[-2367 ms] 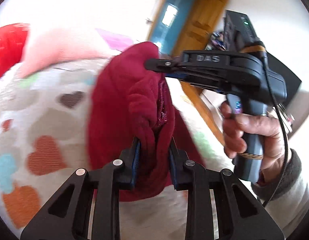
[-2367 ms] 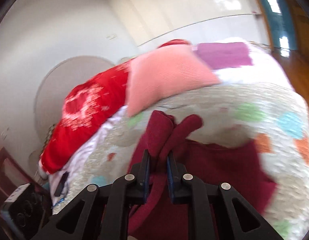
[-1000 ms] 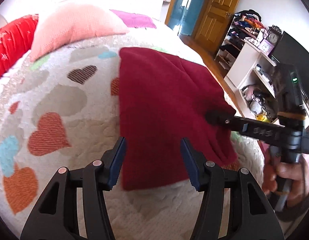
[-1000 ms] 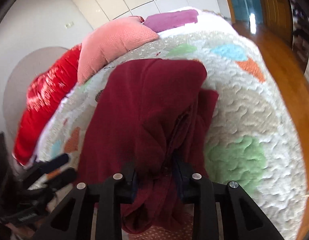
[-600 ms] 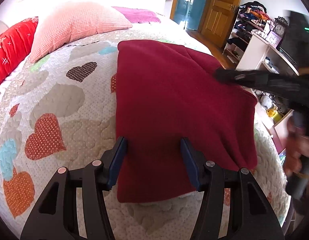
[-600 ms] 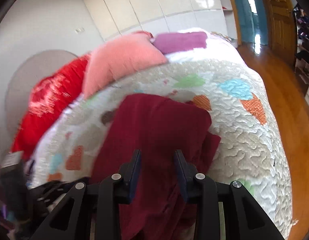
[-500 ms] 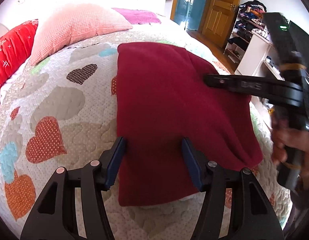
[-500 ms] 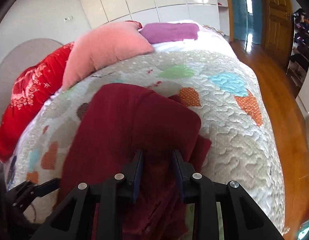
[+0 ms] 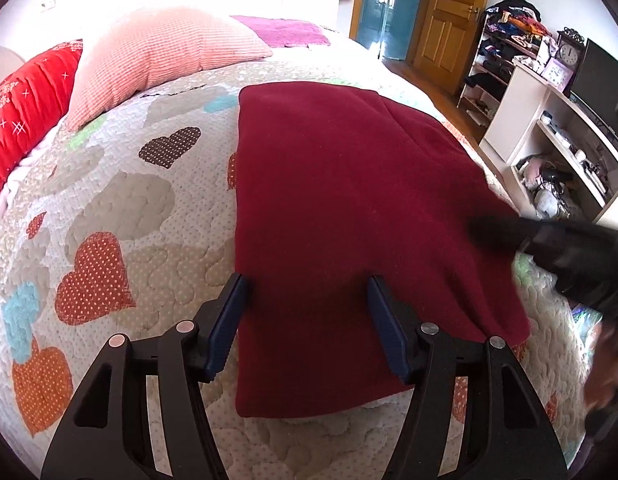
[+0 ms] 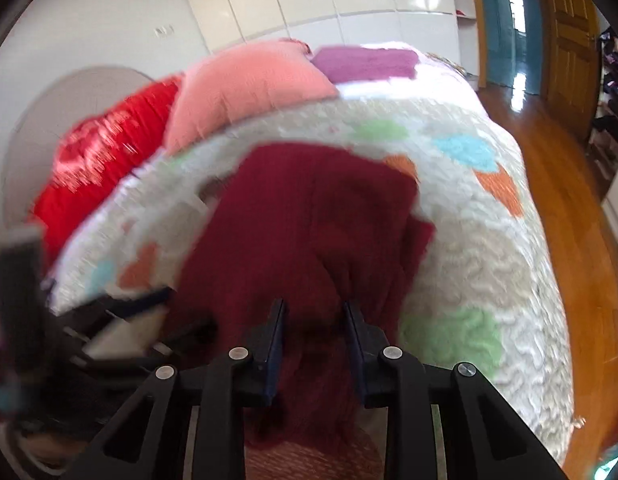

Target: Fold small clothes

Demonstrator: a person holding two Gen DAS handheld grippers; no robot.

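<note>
A bed [image 9: 121, 200] with a heart-print quilt carries a dark red garment [image 9: 341, 200], folded flat below a pink pillow [image 9: 161, 52]. The left tool [image 9: 305, 312] is released over its near edge; the right tool [image 10: 314, 330], blurred, is also released.

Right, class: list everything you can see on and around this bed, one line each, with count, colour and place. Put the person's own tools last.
garment: one, dark red, lying folded on the quilt.
quilt: one, cream with coloured hearts, covering the bed.
pillow: one, pink, at the head of the bed.
cushion: one, red, left of the pillow.
blanket: one, purple, beyond the pillow.
door: one, wooden, far wall.
clock: one, on the white shelving at right.
left gripper: black, blue-padded fingers open over the garment's near edge.
right gripper: black, fingers open over the garment.
</note>
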